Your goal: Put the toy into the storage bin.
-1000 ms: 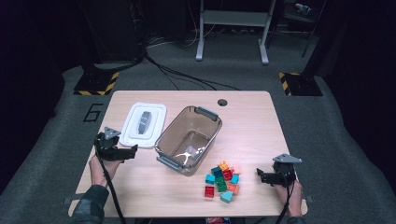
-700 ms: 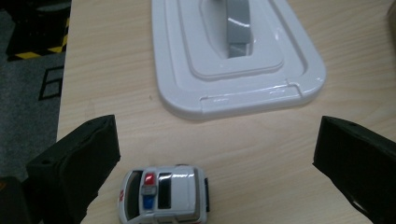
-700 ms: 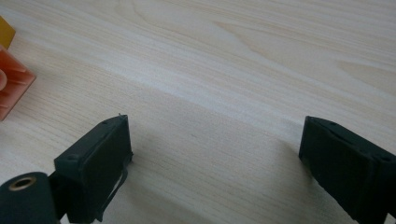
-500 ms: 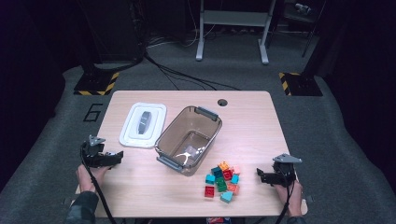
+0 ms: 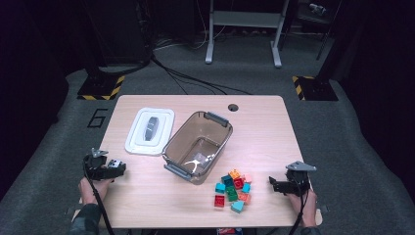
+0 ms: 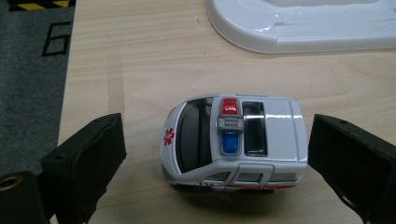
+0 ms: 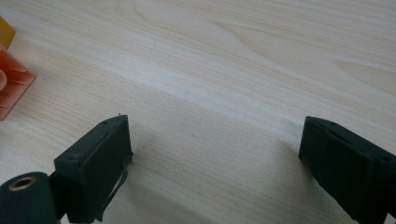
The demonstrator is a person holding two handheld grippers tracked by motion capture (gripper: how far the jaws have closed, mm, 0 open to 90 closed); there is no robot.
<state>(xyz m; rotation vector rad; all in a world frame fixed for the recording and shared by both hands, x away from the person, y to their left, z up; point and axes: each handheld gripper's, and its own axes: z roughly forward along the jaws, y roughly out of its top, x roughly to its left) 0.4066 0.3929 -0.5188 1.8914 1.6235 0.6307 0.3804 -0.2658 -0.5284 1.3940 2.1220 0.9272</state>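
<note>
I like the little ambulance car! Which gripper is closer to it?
The left gripper. The toy ambulance sits on the table between its open jaws, untouched. The right gripper is far across the table, beyond the coloured blocks.

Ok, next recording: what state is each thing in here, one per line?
White toy ambulance: upright on the wooden table, between open jaws, ungripped.
Left gripper: open.
Right gripper: open, holding nothing.
Clear brown plastic bin: uncovered.
White lid: flat beside bin.
Coloured toy blocks: loose cluster on table.
</note>
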